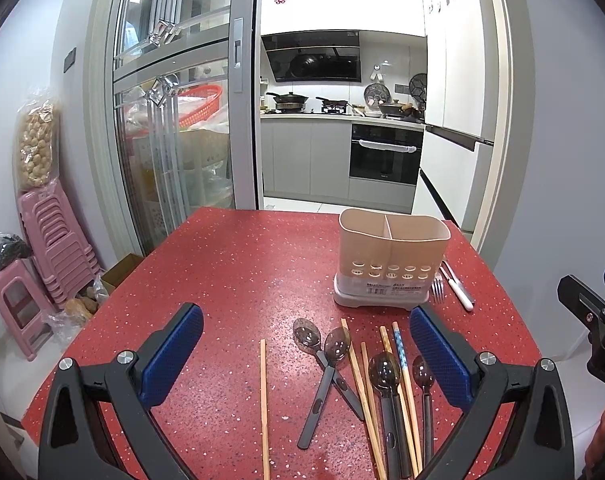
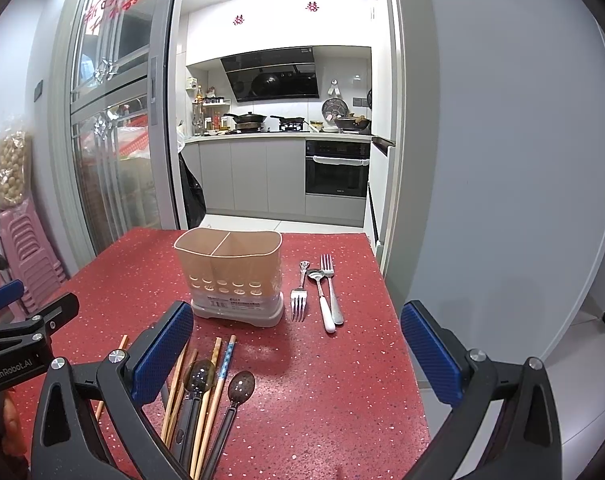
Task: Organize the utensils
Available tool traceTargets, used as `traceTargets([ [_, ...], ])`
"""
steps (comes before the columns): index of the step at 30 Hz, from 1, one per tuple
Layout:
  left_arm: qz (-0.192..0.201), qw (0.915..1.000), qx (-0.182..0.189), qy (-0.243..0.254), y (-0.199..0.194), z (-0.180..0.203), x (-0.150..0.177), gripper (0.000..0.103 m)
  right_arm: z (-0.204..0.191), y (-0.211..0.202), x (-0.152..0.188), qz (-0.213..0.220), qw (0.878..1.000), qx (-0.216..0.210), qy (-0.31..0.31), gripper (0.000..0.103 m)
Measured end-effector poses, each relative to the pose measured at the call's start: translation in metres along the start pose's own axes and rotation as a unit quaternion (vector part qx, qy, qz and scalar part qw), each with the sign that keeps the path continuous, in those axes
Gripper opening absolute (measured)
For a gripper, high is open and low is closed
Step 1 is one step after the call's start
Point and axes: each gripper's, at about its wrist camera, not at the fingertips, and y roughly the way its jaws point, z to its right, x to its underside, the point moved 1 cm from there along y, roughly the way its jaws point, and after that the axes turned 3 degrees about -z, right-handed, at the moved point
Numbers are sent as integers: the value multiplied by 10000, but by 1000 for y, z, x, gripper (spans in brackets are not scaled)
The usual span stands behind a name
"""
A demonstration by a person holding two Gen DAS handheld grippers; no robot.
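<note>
Utensils lie loose on the red speckled tabletop (image 1: 230, 264), none in the caddy. My left gripper (image 1: 306, 350) has its fingers (image 1: 174, 356) spread wide, holding nothing, above the near part of the tabletop. My right gripper (image 2: 296, 346) is the same: fingers (image 2: 162, 356) wide apart, nothing between them.

Beige two-compartment caddy (image 1: 392, 264) stands upright ahead of my left fingers, toward their right side; from the right wrist view it sits ahead and left of centre (image 2: 232, 276). Both compartments look bare from what I can see of their tops.

Between my left fingers:
- single wooden chopstick (image 1: 264, 400), alone on the left, apart from the rest
- two dark translucent spoons (image 1: 326, 364) with handles crossed
- cluster of wooden chopsticks (image 1: 366, 400) mixed with two more dark spoons (image 1: 386, 384), touching and overlapping
- one chopstick with a blue patterned tip (image 1: 400, 350) in that cluster

The same cluster shows at my right gripper's left finger, partly hidden behind it.

Just right of the caddy, ahead between my right fingers: metal fork (image 2: 298, 298) with tines toward me, white-handled spoon (image 2: 322, 300), second fork (image 2: 330, 288) with tines away. The spoon and the second fork lie side by side, touching or nearly so; I can't tell which.
</note>
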Motion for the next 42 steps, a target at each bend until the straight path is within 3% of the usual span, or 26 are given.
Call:
traceTargets([
  [42,-42,10000,-35,52,6,-2,1,103,3,15,4,-183,9998,6,67,103],
])
